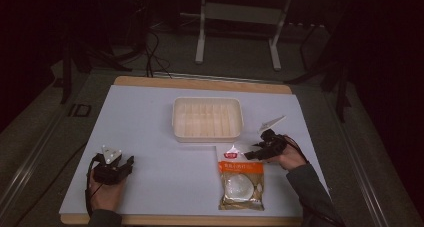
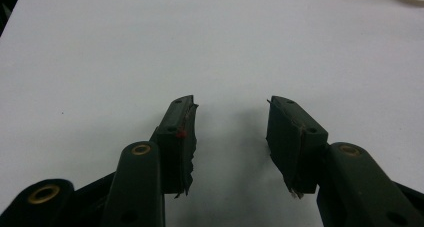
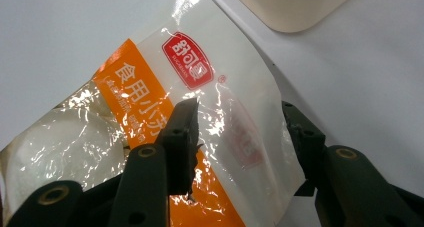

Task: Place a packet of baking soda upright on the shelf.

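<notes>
Currently the right hand-held gripper [image 3: 235,137] straddles the top edge of the packet [image 1: 241,179], jaws apart and not yet clamped, so pickup and transfer remain; the left hand-held gripper [image 2: 230,137] rests wide, unloaded, on the tabletop [image 1: 150,127]

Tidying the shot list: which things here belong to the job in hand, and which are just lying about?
In the job:
right tongs, jaws around the bag's top
orange-and-white food bag

Lying about:
cream slotted tray
left tongs, open over bare table
</notes>
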The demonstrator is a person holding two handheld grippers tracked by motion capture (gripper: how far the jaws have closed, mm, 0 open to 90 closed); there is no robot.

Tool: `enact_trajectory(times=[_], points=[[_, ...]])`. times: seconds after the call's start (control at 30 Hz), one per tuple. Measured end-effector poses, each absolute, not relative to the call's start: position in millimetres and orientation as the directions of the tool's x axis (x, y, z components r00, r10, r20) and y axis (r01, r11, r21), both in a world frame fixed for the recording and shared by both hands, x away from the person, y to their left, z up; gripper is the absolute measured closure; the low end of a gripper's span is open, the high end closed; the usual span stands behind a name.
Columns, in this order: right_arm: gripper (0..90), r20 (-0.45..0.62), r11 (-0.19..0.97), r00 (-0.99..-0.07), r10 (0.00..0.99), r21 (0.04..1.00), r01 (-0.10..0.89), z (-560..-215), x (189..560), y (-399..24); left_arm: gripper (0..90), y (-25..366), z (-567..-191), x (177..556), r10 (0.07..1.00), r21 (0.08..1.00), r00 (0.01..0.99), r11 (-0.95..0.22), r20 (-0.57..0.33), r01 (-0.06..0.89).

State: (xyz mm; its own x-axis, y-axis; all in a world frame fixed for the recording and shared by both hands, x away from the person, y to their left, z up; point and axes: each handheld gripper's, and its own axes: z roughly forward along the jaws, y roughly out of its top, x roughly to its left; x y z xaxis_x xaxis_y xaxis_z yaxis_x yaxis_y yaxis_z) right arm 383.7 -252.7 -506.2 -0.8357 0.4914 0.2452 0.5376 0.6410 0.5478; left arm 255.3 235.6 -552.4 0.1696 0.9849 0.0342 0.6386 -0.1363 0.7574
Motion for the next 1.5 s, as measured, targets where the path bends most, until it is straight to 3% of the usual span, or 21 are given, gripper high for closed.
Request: enact_trajectory(times=[0.63,0.83,1.07,1.23,1.5], points=[[50.8,0.25,0.626,-0.822,0.511,0.547,0.556,-514.2,399.9,-238.7,53.7,235.6,-552.4,255.4,0.985,0.757,0.172,-0.137,0.033,0.639],[50.0,0.28,0.657,-0.817,0.504,0.489,0.574,-518.3,405.8,-231.4,53.7,236.0,-552.3,255.3,0.985,0.757,0.172,-0.136,0.032,0.639],[56.2,0.272,0.695,-0.846,0.459,0.483,0.533,-516.1,399.5,-224.1,53.5,235.9,-552.3,255.3,0.985,0.757,0.172,-0.136,0.032,0.639],[65.8,0.226,0.727,-0.865,0.449,0.47,0.5,-512.5,393.9,-223.2,53.3,235.6,-552.4,255.4,0.985,0.757,0.169,-0.136,0.034,0.639],[68.5,0.195,0.755,-0.868,0.456,0.431,0.493,-520.5,397.6,-212.6,53.3,235.8,-552.4,255.5,0.985,0.757,0.171,-0.137,0.034,0.639]])
